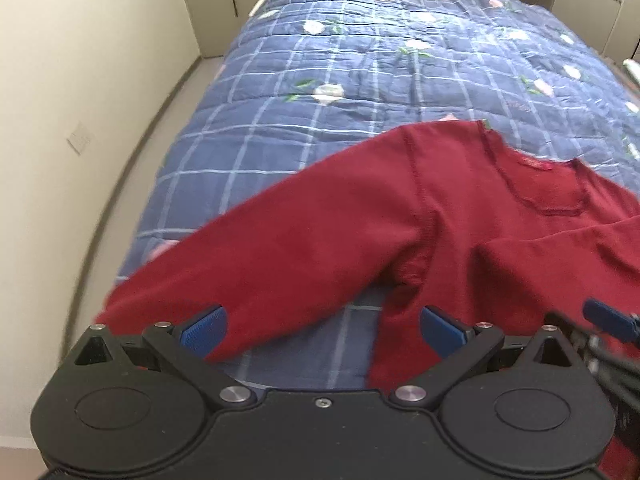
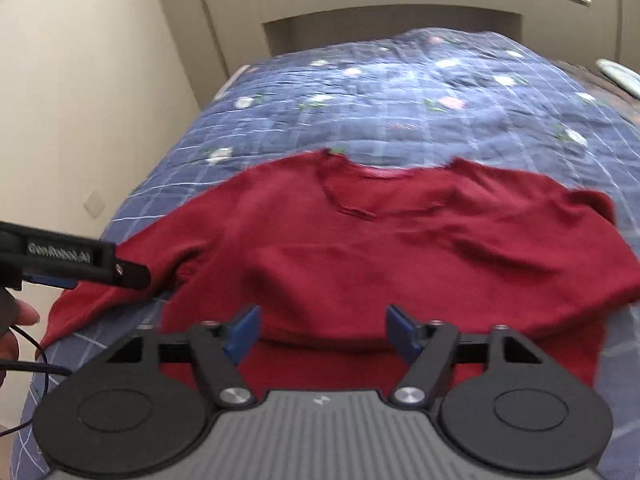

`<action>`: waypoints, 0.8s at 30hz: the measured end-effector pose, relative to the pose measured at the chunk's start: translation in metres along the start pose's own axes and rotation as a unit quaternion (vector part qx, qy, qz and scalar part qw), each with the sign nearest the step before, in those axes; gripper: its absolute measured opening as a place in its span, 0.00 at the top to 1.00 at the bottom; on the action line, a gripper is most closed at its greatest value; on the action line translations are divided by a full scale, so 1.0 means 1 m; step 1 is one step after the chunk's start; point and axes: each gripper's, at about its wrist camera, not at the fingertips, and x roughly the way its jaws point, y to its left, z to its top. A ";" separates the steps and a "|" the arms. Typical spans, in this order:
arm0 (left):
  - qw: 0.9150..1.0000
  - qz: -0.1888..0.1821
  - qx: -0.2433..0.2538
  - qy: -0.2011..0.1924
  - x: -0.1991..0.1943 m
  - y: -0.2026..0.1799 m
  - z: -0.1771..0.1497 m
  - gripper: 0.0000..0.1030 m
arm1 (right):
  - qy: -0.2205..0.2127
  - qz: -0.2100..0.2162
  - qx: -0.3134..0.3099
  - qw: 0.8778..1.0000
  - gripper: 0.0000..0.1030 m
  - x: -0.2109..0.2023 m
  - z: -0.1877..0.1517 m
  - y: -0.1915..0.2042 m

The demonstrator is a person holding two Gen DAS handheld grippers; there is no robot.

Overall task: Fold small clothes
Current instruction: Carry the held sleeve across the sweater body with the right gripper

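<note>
A dark red long-sleeved sweater (image 1: 460,208) lies face up on a blue checked quilt, neck away from me. It also shows in the right wrist view (image 2: 380,240). Its left sleeve (image 1: 260,256) stretches out toward the bed's left edge; the right sleeve lies folded across the body. My left gripper (image 1: 322,330) is open and empty, above the gap between the left sleeve and the body's side. My right gripper (image 2: 322,334) is open and empty over the sweater's lower hem. The left gripper (image 2: 76,266) shows at the left in the right wrist view, over the sleeve.
The quilt (image 1: 360,80) with flower prints covers the whole bed. A cream wall (image 1: 80,80) runs close along the bed's left side, with a narrow floor strip between. A headboard ledge (image 2: 384,12) and window are at the far end. A cable (image 2: 36,368) hangs at lower left.
</note>
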 end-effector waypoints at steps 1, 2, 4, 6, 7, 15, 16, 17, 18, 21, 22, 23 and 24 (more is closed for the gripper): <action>1.000 -0.009 -0.005 -0.001 -0.001 -0.003 0.000 0.01 | -0.001 -0.008 0.010 1.000 0.16 -0.005 -0.002 -0.010; 1.000 -0.018 -0.008 -0.002 -0.001 -0.006 -0.001 0.01 | -0.004 -0.017 0.022 1.000 0.13 -0.011 -0.005 -0.020; 0.999 -0.034 -0.009 -0.005 0.000 -0.016 -0.001 0.01 | -0.007 -0.039 0.057 0.998 0.06 -0.022 -0.008 -0.043; 0.999 -0.040 -0.005 -0.005 0.004 -0.028 -0.002 0.01 | -0.013 -0.067 0.109 0.992 0.00 -0.030 -0.010 -0.070; 0.999 -0.041 -0.003 -0.003 0.006 -0.034 -0.003 0.01 | -0.015 -0.078 0.134 0.988 0.00 -0.032 -0.010 -0.084; 0.998 -0.037 0.057 -0.013 0.024 -0.101 -0.004 0.01 | -0.030 -0.094 0.266 0.959 0.00 -0.043 0.016 -0.197; 0.998 -0.032 0.059 -0.010 0.029 -0.108 -0.004 0.01 | -0.037 -0.087 0.276 0.957 0.00 -0.040 0.022 -0.210; 0.998 -0.024 0.061 -0.003 0.036 -0.114 -0.005 0.01 | -0.045 -0.079 0.285 0.954 0.01 -0.038 0.027 -0.221; 0.998 -0.015 0.065 0.005 0.043 -0.120 -0.005 0.01 | -0.050 -0.072 0.292 0.952 0.02 -0.035 0.033 -0.230; 0.997 0.007 0.072 0.022 0.061 -0.130 -0.009 0.01 | -0.053 -0.052 0.308 0.948 0.13 -0.016 0.051 -0.254; 0.997 0.014 0.075 0.027 0.065 -0.132 -0.011 0.01 | -0.051 -0.046 0.311 0.948 0.15 -0.008 0.056 -0.260; 0.997 0.016 0.074 0.028 0.068 -0.133 -0.014 0.00 | -0.049 -0.043 0.312 0.948 0.18 0.001 0.060 -0.266; 0.997 0.016 0.071 0.025 0.069 -0.132 -0.016 0.00 | -0.045 -0.042 0.315 0.947 0.20 0.010 0.064 -0.271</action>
